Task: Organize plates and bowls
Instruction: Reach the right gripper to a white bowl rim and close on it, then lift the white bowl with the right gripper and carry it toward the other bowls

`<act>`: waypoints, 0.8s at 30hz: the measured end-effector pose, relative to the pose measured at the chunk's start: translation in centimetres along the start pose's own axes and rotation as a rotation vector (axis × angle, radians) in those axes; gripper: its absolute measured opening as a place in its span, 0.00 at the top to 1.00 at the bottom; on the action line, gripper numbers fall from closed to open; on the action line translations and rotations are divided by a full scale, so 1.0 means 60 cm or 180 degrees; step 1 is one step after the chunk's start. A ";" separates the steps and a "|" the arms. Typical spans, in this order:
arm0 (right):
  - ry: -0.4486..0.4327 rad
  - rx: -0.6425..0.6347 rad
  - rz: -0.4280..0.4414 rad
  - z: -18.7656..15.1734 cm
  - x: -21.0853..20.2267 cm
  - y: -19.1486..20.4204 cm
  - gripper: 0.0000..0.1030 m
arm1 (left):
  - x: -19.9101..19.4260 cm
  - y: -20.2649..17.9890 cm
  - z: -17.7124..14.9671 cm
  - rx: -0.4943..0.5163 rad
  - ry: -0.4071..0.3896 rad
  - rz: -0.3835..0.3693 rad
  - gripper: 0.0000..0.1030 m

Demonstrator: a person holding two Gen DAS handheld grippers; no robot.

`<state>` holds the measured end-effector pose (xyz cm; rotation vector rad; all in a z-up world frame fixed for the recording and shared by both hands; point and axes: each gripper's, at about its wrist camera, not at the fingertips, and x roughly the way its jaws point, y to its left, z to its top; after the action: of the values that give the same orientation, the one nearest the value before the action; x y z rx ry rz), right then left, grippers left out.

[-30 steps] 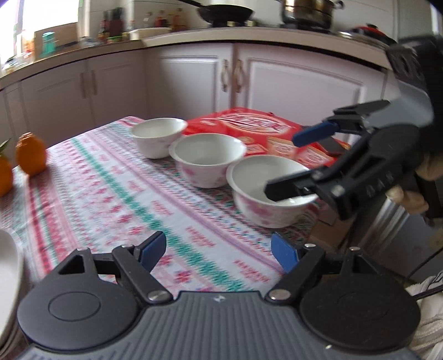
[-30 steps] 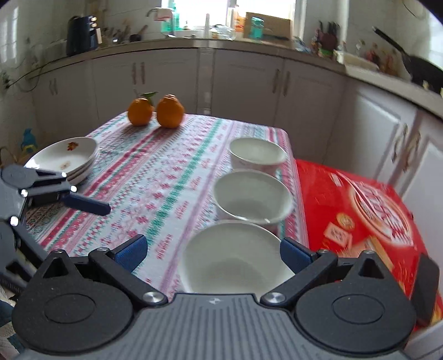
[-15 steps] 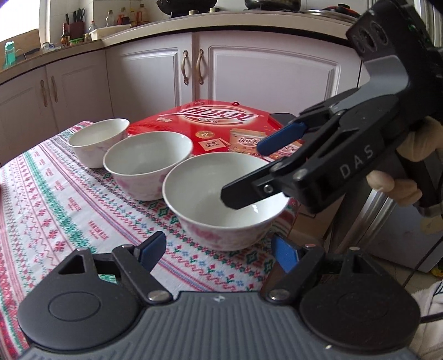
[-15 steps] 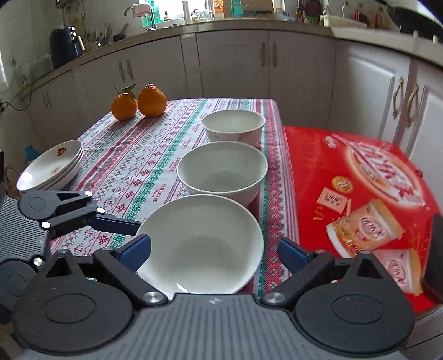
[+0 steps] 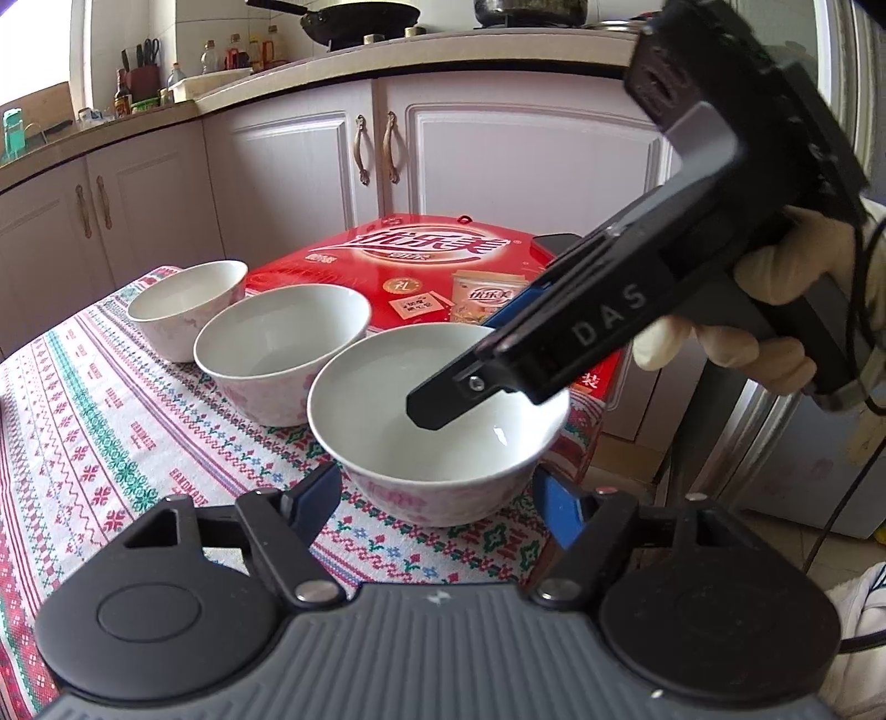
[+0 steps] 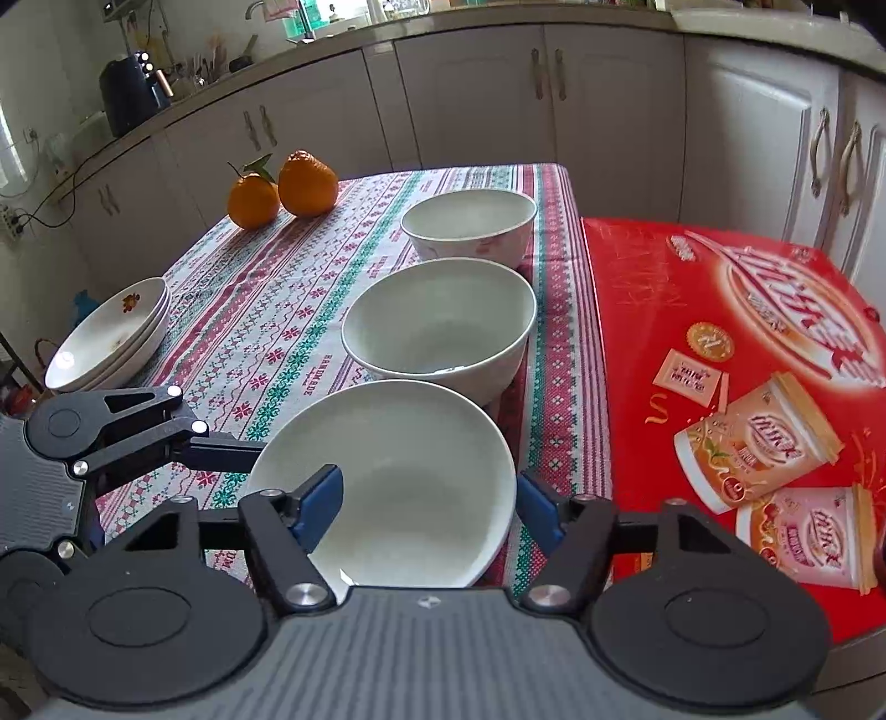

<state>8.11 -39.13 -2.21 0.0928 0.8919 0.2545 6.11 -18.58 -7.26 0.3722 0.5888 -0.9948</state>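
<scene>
We see the nearest bowl standing at the tablecloth's near end, first in a row of three. Our right gripper, jaws just narrowed, straddles its rim: one pad inside, one outside, contact unclear. The left gripper, also just narrowed, flanks the bowl without gripping. Only the right view shows stacked plates and oranges; only the left shows a gloved hand.

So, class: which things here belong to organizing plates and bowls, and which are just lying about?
Job: three white ceramic bowls; stacked white plates.
Lying about: two oranges; red printed box; black frying pan.
</scene>
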 end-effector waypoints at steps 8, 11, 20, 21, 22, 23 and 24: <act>0.0042 0.0114 0.0084 0.006 0.005 -0.010 0.37 | 0.002 0.003 -0.001 -0.0034 0.0002 -0.0001 0.29; 0.0049 0.0094 0.0062 0.006 0.004 -0.008 0.37 | 0.001 0.002 0.000 -0.0031 0.0006 0.0002 0.29; 0.0043 0.0123 0.0055 0.007 0.003 -0.001 0.37 | -0.004 0.010 0.002 -0.0100 0.0032 -0.0055 0.29; 0.0041 0.0123 0.0055 0.008 0.002 0.000 0.37 | -0.006 0.011 0.001 -0.0108 0.0031 -0.0056 0.29; 0.0038 0.0127 0.0059 0.008 0.001 0.001 0.37 | -0.009 0.012 0.001 -0.0110 0.0029 -0.0053 0.29; 0.0034 0.0132 0.0067 0.009 0.000 0.003 0.37 | -0.012 0.012 0.001 -0.0114 0.0024 -0.0044 0.29; 0.0027 0.0134 0.0076 0.011 -0.001 0.006 0.37 | -0.016 0.013 0.001 -0.0123 0.0018 -0.0037 0.29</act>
<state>8.51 -38.80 -1.69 0.1414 0.9052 0.2587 6.42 -17.56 -6.61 0.3378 0.6152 -0.9925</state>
